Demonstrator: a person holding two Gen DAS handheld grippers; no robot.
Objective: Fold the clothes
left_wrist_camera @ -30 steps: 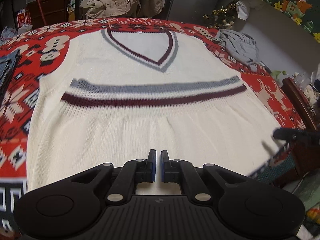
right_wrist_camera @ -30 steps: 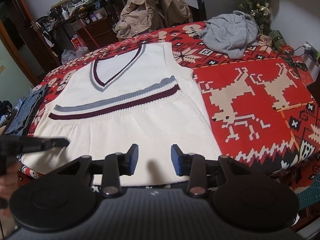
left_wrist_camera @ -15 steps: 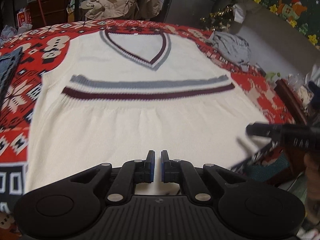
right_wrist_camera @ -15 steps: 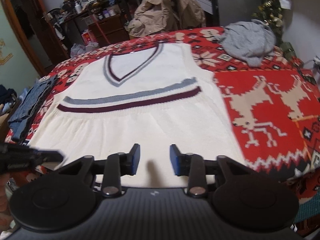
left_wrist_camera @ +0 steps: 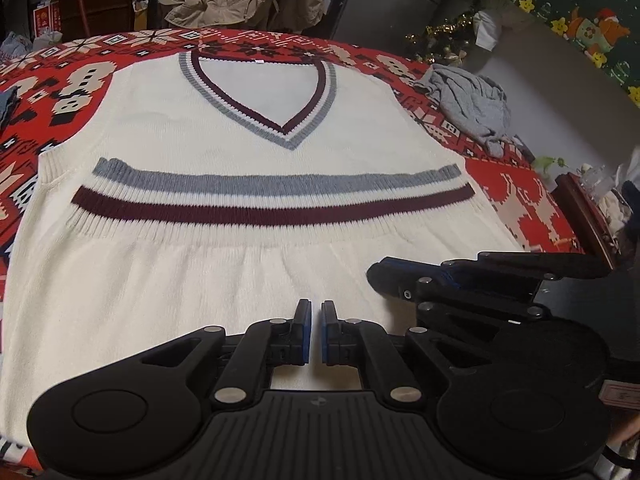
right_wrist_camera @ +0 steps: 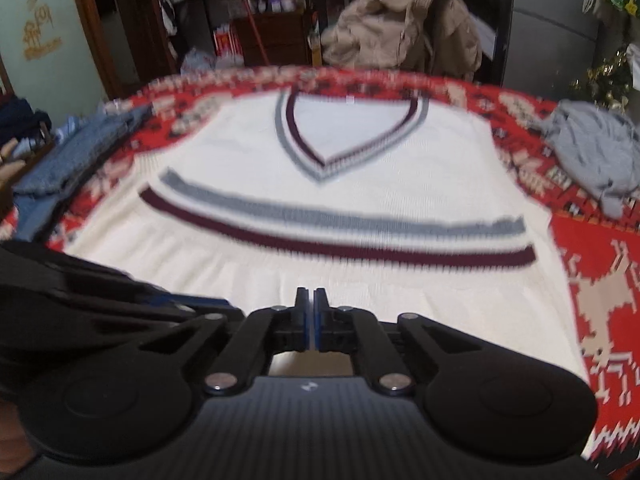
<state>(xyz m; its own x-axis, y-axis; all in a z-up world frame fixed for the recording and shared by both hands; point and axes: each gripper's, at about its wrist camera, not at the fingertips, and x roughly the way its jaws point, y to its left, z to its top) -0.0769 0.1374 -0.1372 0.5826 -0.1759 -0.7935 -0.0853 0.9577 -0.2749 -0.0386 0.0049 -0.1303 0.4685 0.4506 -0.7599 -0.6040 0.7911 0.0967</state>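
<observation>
Hovering both tools over the near hem, I look up the length of a cream V-neck vest (left_wrist_camera: 256,152) spread flat on a red patterned cloth (left_wrist_camera: 72,76). Its long axis runs straight away from the fingers, hem at the bottom of each frame, neckline near the top centre. My left gripper (left_wrist_camera: 316,332) sits bottom centre of its view with the blue pads drawn nearly together, only a slim gap between them and nothing in it. My right gripper (right_wrist_camera: 311,325) shows its pads all but touching, also empty; its view is smeared by motion. In the left view that right tool reaches in from the lower right edge, lying sideways over the hem. Both tools stand about level with the hem, the left toward the garment's left half, the right toward its right. A crumpled grey garment (left_wrist_camera: 472,108) lies apart at the right of the frame, and folded blue denim (right_wrist_camera: 68,160) at the left of the right view. I judge the vest still lies unfolded, and any fold must start from this near edge or the sides.
</observation>
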